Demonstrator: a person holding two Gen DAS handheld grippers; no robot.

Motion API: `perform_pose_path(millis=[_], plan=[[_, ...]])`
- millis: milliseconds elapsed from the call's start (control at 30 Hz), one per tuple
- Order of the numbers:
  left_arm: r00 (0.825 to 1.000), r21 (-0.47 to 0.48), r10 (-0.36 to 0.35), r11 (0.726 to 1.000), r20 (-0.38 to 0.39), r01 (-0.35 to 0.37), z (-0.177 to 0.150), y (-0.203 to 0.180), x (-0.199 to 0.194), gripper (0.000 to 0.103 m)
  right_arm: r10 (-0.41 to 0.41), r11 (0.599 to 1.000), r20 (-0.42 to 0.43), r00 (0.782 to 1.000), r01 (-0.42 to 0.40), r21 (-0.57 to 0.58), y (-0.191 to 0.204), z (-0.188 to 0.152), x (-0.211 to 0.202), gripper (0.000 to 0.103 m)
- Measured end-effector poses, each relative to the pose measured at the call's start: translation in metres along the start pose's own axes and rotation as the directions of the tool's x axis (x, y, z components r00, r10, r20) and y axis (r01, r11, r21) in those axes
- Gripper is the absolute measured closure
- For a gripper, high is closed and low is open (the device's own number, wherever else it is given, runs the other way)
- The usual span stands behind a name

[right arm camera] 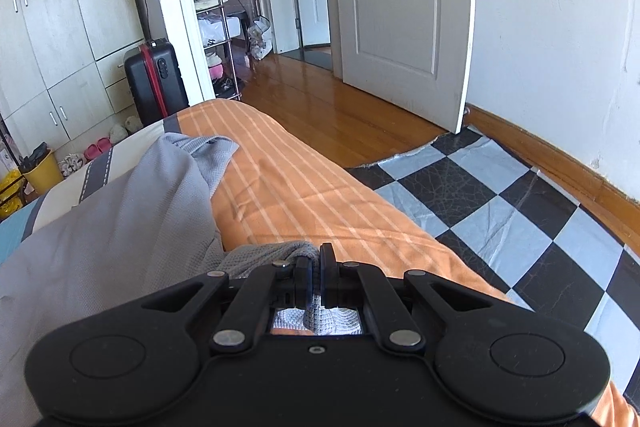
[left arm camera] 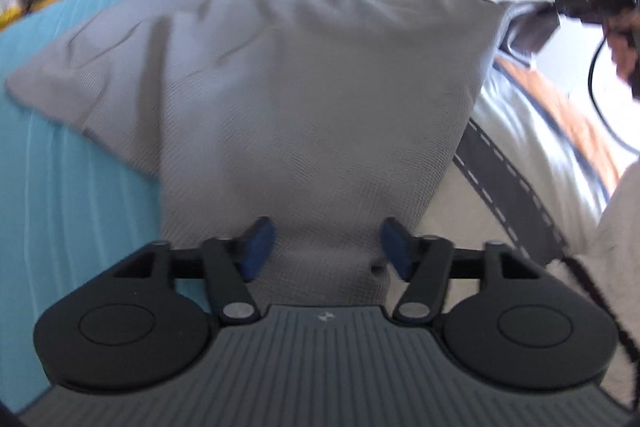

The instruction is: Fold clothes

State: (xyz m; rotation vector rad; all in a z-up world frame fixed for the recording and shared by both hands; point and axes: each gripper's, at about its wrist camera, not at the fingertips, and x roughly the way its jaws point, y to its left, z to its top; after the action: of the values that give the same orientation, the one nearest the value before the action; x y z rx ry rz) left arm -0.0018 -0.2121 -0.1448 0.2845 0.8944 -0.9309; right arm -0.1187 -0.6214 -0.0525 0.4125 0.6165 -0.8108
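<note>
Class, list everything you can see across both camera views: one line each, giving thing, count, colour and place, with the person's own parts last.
shirt: one, grey, spread on the bed
bed cover: one, orange, cream and teal stripes, under the shirt
suitcase: one, black with red trim, by the cupboards
cupboards: one wall of them, cream, far left
door: one, white, open
floor mat: one, black and pale checks, beside the bed
bucket: one, yellow, on the floor at left
left hand-held gripper: open, over the shirt hem
right hand-held gripper: shut on the shirt
</note>
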Motion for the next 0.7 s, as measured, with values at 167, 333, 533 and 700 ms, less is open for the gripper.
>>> perform_pose_path(millis=[167,333,533,700], plan=[[0.994,0.132,0.094,0.986,0.053,-0.101,0.005,-0.017,-0.003,0.099,-0.001,1.0,-0.014,1.0,0.001,-0.005,-0.001,-0.002,0.0,0.1],[0.949,0.143,0.247,0.95,0.199,-0.277,0.001,-0.02,-0.048,0.1,0.064,0.998,0.022,0.998,-0.064,-0.007,0.0,0.002,-0.021,0.1],[0.935,0.013,0.244,0.967,0.259,-0.256,-0.002,-0.003,-0.141,0.103,0.273,0.958,-0.101,0.957,-0.279,-0.06,0.009,-0.023,-0.078,0.099],[0.934,-0.027,0.356,0.935,0.039,-0.355,-0.015,0.03,-0.106,0.103,0.337,0.935,-0.232,0.912,-0.352,-0.026,0.012,-0.034,-0.064,0.098]])
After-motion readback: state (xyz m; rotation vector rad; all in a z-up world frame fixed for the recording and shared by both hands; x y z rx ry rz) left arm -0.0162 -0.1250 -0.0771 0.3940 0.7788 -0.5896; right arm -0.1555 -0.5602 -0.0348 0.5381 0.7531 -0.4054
